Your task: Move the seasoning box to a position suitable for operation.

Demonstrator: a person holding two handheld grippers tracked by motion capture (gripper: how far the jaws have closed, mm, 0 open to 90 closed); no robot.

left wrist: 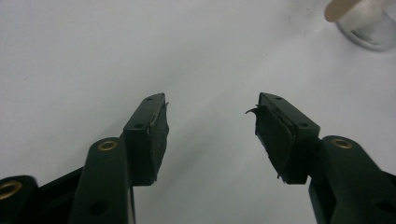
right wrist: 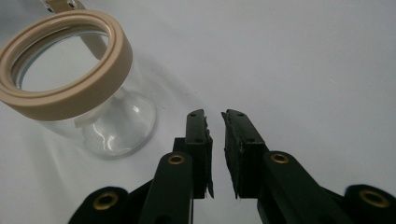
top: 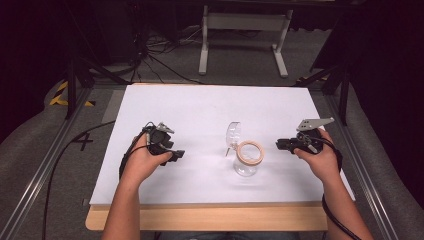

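The left tool has its jaws wide apart, and between them is nothing but the white surface. It holds nothing. In the high view the left tool rests low at the left side of the tabletop, in the person's left hand, with its jaws pointing right toward the jar.

The right tool has its jaws narrow, with only a thin gap between the pads, and nothing is between them. In the high view the right tool is at the right side, in the right hand, and it points left toward the jar. It is near the jar but does not touch it. A grey plate stands on top of this tool.

The tabletop is white and flat, with a wooden edge on the near side. Around it is a grey carpet floor, with metal rails on both sides. On the far side, black cables lie on the floor and a white frame stands there. The room behind is dark.

The jar stands upright near the middle of the tabletop, a little to the right, between the two tools. It is of clear glass with a beige ring around its open mouth. Its clear lid is open and stands up on the far left side of the mouth.
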